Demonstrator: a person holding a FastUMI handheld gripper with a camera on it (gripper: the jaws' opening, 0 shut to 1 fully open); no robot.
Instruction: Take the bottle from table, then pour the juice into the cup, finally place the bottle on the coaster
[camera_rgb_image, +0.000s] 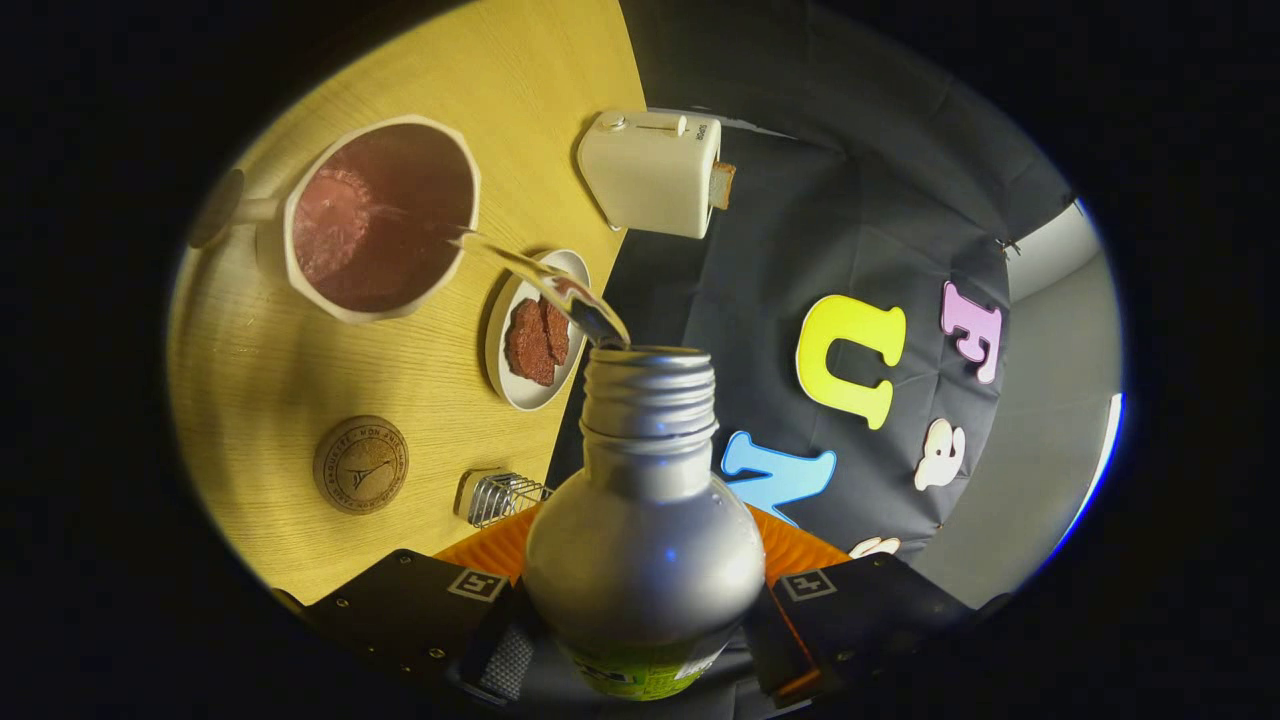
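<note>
The gripper (640, 640) holds the bottle (645, 530) between both fingers; its long axis runs forward, mouth tipped toward the cup (380, 215), juice (545, 280) streaming in.

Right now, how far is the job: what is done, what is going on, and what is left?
Done: the bottle is off the table, gripped between the jaws of the gripper. In hand: the bottle is tilted and a stream of juice runs from its mouth into the cup, which already holds reddish liquid. Left: finish pouring, then set the bottle on the coaster, which is bare.
</note>
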